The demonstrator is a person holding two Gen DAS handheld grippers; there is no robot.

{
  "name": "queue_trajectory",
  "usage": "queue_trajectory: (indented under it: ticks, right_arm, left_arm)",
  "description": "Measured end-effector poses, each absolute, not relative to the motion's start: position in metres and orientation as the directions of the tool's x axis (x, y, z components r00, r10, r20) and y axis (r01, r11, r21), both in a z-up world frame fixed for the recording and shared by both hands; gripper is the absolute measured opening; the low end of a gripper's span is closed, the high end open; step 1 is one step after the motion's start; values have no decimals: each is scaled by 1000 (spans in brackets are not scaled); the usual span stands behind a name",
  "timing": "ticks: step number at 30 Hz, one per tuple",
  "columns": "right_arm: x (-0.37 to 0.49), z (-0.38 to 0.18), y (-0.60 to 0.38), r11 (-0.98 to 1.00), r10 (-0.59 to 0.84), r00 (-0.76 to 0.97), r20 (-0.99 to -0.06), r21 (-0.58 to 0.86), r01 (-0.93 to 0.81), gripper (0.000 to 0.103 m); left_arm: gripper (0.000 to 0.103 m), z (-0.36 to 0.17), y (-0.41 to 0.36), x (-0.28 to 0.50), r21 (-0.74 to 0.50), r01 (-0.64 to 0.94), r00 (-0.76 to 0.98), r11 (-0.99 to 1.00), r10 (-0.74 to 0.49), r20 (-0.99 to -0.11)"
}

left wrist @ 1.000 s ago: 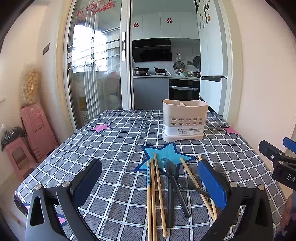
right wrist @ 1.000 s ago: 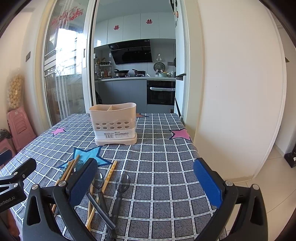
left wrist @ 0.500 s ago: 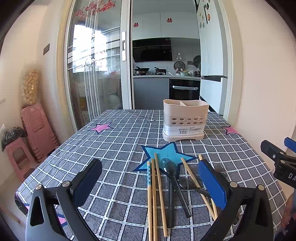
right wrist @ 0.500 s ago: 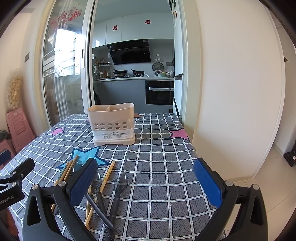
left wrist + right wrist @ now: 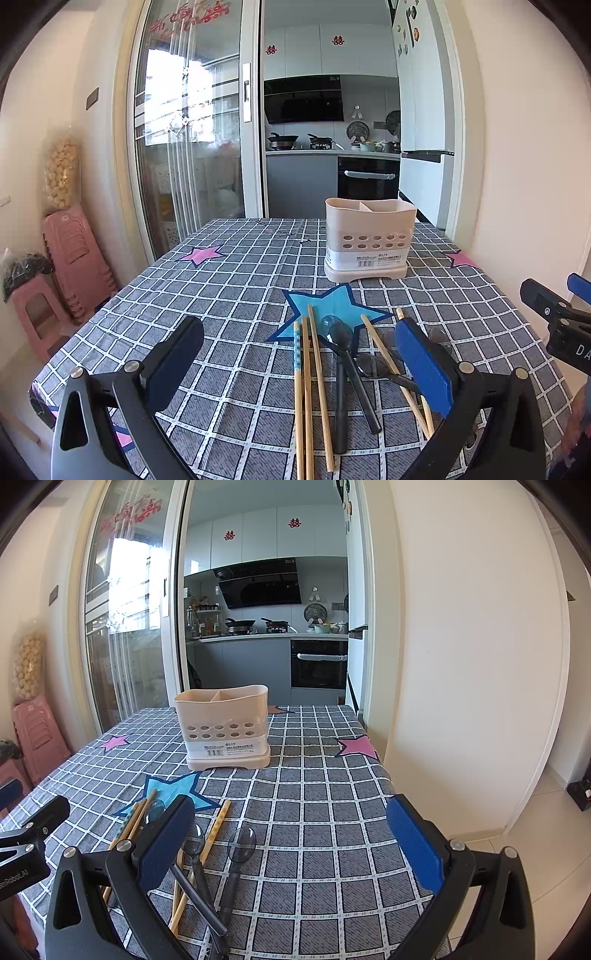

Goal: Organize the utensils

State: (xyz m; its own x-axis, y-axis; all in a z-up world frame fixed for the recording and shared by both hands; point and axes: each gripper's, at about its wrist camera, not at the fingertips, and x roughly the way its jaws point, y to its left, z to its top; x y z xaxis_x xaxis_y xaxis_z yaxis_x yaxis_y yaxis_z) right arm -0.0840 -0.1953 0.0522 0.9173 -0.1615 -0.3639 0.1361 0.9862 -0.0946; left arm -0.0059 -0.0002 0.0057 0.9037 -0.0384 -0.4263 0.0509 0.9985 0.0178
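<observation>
Little has moved since a second ago: only the right gripper (image 5: 291, 845) has edged nearer the cream holder (image 5: 225, 727), which stands upright on the checked tablecloth (image 5: 325, 786). Its divided compartments look empty from here. Chopsticks (image 5: 308, 391) and dark spoons (image 5: 347, 369) lie together before it. Both the right and the left gripper (image 5: 299, 365) hover wide apart, holding nothing.
</observation>
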Motion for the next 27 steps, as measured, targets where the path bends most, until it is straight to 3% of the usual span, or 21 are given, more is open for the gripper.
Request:
queue_trajectory:
  ticks: [27]
  right_arm:
    - [-84, 51, -193, 987, -159, 917, -367, -93, 134, 103]
  left_arm:
    - [103, 2, 2, -4, 20, 48, 898, 999, -35, -438]
